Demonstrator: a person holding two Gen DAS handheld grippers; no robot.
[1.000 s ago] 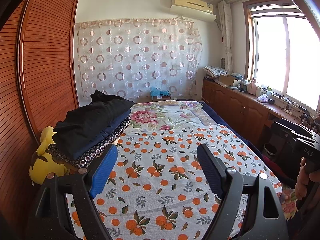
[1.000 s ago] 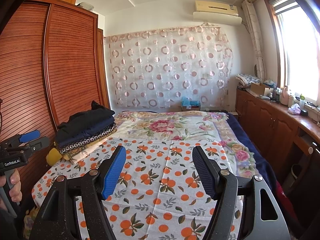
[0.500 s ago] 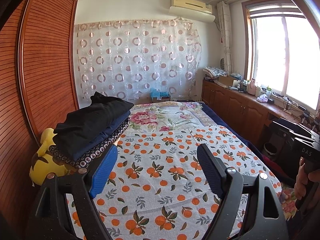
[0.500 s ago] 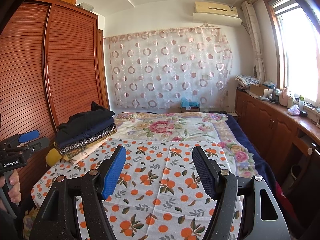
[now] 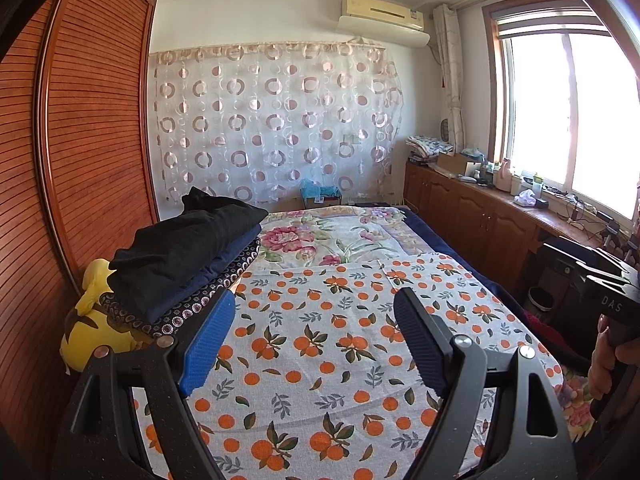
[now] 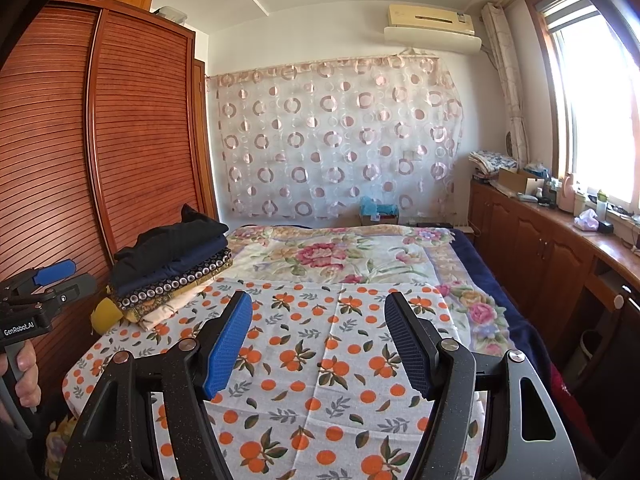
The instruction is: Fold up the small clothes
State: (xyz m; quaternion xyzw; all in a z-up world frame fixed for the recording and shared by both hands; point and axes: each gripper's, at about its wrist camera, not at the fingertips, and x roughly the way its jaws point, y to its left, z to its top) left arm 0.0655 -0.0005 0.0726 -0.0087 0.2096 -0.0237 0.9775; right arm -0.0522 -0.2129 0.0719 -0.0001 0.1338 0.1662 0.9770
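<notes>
A stack of folded clothes (image 5: 188, 256), black on top, then navy and patterned pieces, lies on the bed's left side; it also shows in the right wrist view (image 6: 176, 268). My left gripper (image 5: 316, 312) is open and empty above the orange-print sheet (image 5: 320, 344), just right of the stack. My right gripper (image 6: 318, 312) is open and empty above the same sheet (image 6: 320, 360). The left gripper's body (image 6: 44, 292) shows at the left edge of the right wrist view, the right gripper's body (image 5: 608, 292) at the right edge of the left wrist view.
A yellow plush toy (image 5: 88, 332) sits under the stack by the wooden wardrobe (image 5: 80, 140). A floral bedspread (image 5: 332, 236) covers the far bed. Wooden cabinets (image 5: 480, 220) with clutter run under the window on the right.
Both wrist views have tilted upward slightly, so more ceiling shows. The stack and sheet have not moved, and both grippers stay open.
</notes>
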